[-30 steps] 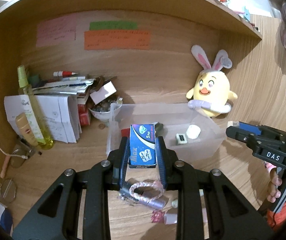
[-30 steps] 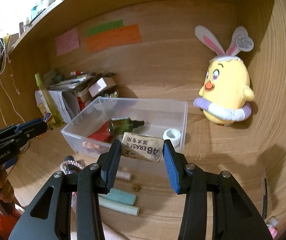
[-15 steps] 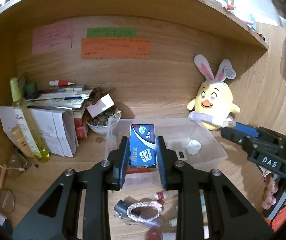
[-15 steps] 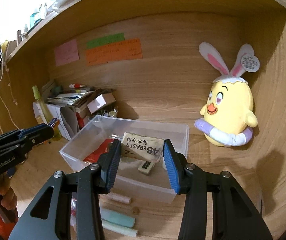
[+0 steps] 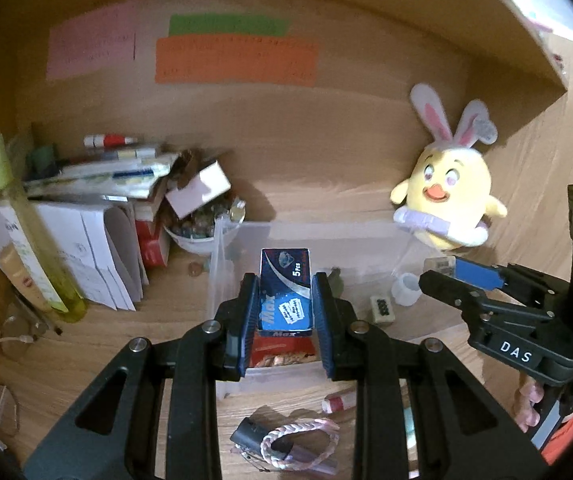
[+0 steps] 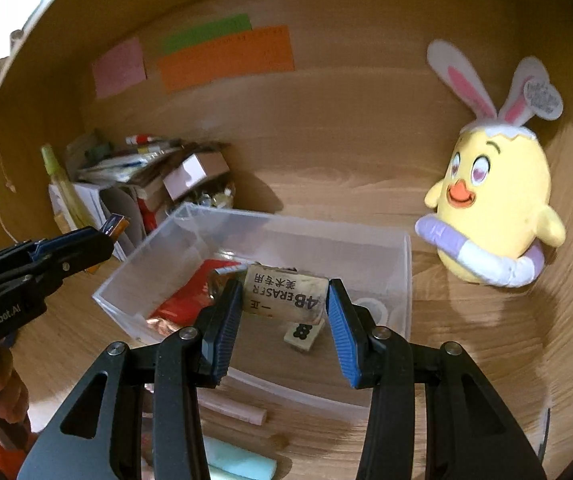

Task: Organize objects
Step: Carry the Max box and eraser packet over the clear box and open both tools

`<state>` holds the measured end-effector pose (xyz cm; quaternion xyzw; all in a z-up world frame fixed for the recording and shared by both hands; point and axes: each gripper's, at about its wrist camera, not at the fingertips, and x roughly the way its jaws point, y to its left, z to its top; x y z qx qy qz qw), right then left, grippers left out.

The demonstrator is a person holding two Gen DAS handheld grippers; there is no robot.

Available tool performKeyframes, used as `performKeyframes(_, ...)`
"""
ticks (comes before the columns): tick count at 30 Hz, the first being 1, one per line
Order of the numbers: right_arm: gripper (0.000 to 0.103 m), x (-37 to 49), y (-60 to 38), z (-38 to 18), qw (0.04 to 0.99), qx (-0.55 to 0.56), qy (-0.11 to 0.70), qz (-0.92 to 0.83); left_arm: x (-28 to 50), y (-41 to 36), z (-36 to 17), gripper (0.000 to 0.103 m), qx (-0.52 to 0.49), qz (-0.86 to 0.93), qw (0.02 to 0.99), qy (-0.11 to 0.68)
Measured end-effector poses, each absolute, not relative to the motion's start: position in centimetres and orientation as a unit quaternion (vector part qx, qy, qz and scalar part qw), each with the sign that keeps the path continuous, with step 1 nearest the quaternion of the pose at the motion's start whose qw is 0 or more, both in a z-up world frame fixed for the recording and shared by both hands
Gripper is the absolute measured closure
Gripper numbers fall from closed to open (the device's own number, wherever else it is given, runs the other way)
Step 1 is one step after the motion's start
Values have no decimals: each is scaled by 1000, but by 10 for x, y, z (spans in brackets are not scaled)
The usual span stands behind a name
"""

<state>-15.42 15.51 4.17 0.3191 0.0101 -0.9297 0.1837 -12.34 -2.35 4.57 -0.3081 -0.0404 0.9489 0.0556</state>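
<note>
Both my grippers now nearer clear bin (image 5: 366, 240), over its interior rather than short of it. Left wrist view: my left gripper (image 5: 285, 304) clamps blue blade box (image 5: 285, 292) upright, above bin's left end; braided cord (image 5: 298, 440) on desk below. Right wrist view: my right gripper (image 6: 284, 312) pinches 4B eraser (image 6: 284, 294) above bin, stamp block (image 6: 302, 334) beneath; plush chick (image 6: 494, 200) at right.

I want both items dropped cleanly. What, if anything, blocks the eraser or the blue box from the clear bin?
Nothing visible: the clear bin is open-topped, and the eraser and blue box are held over it.
</note>
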Motion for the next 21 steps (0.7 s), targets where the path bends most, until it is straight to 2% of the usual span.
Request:
performKeyframes(8, 64, -174, 162, 18, 179, 358, -7, -916, -146, -29, 18, 76, -353, 932, 64, -56)
performKeyframes(21, 64, -184, 162, 5, 169, 381, -3, -909, -154, -11, -1, 76, -377, 923, 75, -28)
